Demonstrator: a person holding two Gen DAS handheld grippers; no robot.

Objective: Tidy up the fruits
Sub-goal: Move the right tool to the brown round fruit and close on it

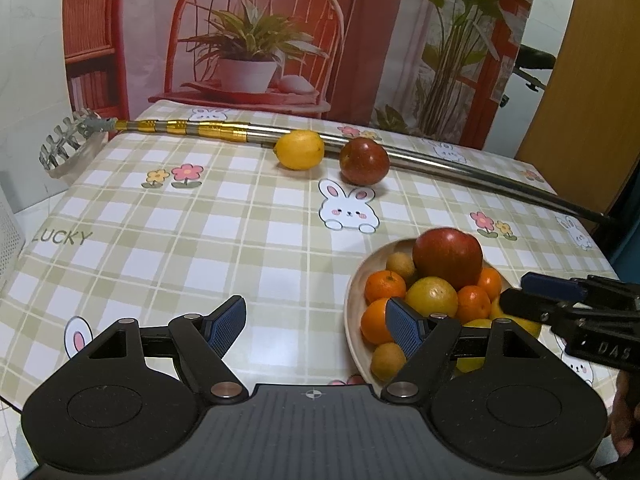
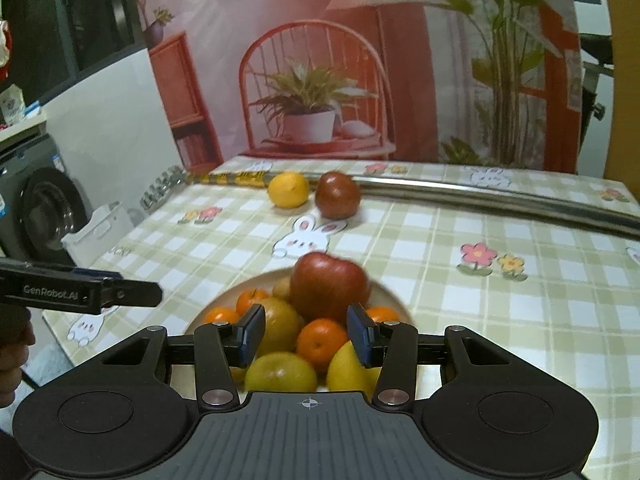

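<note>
Left tongs: your left gripper [image 1: 316, 326] hangs wide open and empty over bare tablecloth, with the bowl just off its right fingertip.
Right tongs: your right gripper [image 2: 306, 336] is parted about halfway, nothing clamped, hanging low over the near side of the pile; a mandarin [image 2: 321, 344] sits in the gap between the blue pads [image 2: 253, 334], though you cannot tell whether either pad touches fruit.
Bowl: the pale bowl [image 1: 354, 304] sits near the table's front right, heaped with small orange mandarins, yellow citrus and a couple of small tan fruits.
Top of pile: a red apple [image 2: 329, 286] rests on the heap, just beyond your right fingertips, its outline slightly blurred.
Loose fruit: a lemon [image 1: 300, 149] and a second, darker red apple [image 1: 364, 161] lie side by side on the tablecloth, well beyond the bowl and away from both tools; both sit against the pole.
Pole: a long metal pole [image 1: 460, 170] with gold bands stretches across the far side, its clawed head [image 1: 66, 142] overhanging the left edge.
Table: the checked tablecloth [image 1: 180, 232] carries rabbit and flower prints.
Backdrop: a printed curtain [image 2: 320, 60] showing a red chair and potted plant hangs behind the table.
</note>
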